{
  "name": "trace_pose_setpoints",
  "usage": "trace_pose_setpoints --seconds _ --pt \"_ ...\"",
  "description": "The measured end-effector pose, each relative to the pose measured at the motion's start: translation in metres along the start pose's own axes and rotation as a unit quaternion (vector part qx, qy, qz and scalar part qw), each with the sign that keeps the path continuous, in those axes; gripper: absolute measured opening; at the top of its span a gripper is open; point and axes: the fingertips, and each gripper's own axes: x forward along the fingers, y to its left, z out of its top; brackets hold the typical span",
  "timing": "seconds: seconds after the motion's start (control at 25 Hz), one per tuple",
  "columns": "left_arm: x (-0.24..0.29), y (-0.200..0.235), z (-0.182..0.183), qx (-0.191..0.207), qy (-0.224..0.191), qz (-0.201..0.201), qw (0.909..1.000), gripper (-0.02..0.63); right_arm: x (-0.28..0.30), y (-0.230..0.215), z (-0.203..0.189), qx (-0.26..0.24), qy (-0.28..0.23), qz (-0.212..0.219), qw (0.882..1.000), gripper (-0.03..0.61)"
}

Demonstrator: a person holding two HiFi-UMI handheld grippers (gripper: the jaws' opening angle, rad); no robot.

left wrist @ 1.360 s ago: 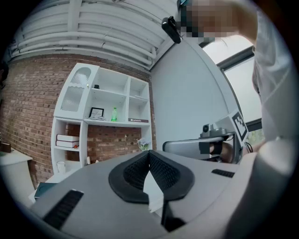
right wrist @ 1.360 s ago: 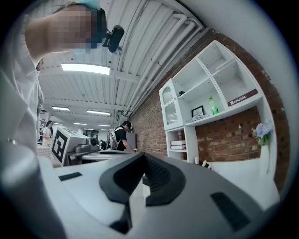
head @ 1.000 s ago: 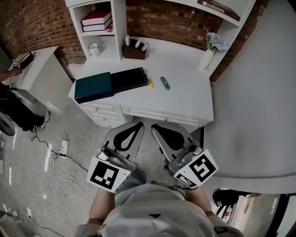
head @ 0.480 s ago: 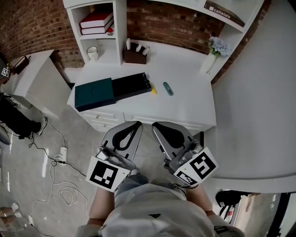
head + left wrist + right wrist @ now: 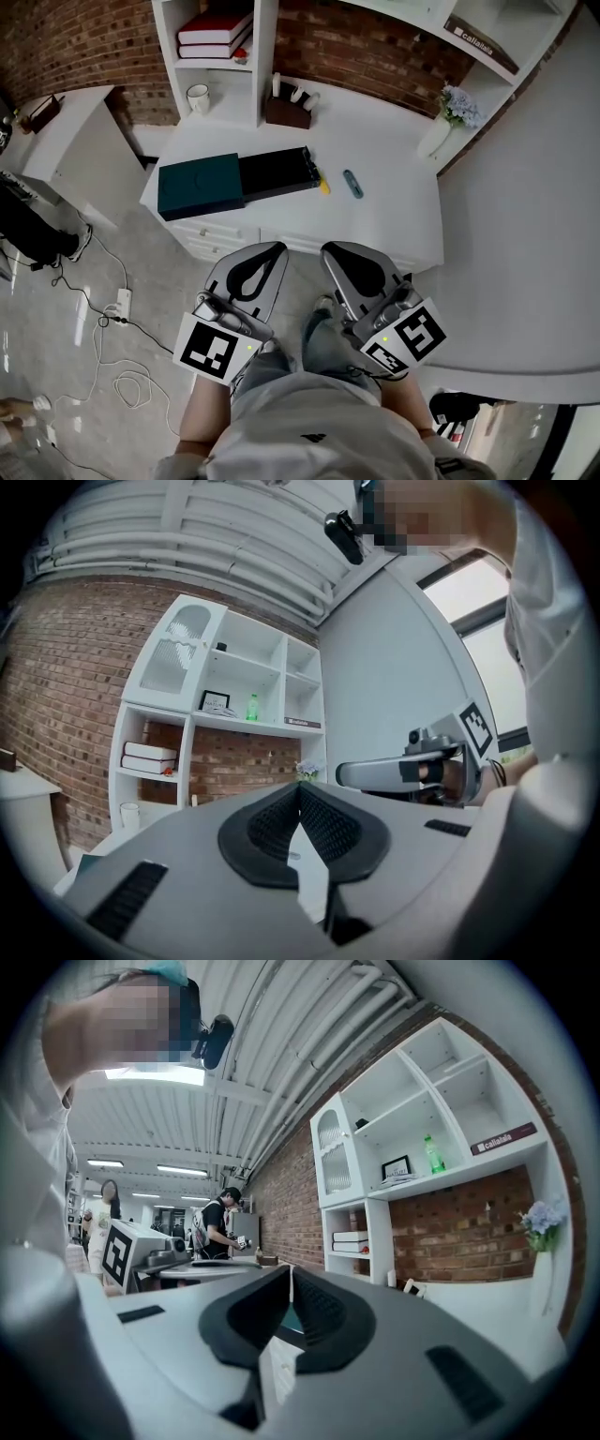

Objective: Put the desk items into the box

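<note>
White desk (image 5: 394,211) carries the box (image 5: 199,186), teal at its left and black at its right. Yellow item (image 5: 323,186) lies just beside the black end, blue item (image 5: 352,184) near it. Left gripper (image 5: 278,247) and right gripper (image 5: 327,248) are short of the desk edge, jaws closed together, nothing gripped.

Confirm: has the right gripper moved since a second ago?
Yes. The right gripper has moved forward, toward the desk: in the head view the gap between its tip and the desk's front edge has shrunk.
</note>
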Motion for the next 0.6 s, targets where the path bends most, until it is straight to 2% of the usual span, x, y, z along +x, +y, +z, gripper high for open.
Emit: trace_pose_setpoints --seconds 0.32,0.6 --pt "0.015 0.022 -0.002 0.008 0.006 0.022 0.9997 0.012 0.030 -0.012 -0.005 -0.001 0.007 0.032 0.999 0.008" --pt "0.052 0.036 -0.006 0.008 0.008 0.028 0.9996 0.012 0.047 -0.048 -0.009 0.005 0.012 0.045 0.999 0.008"
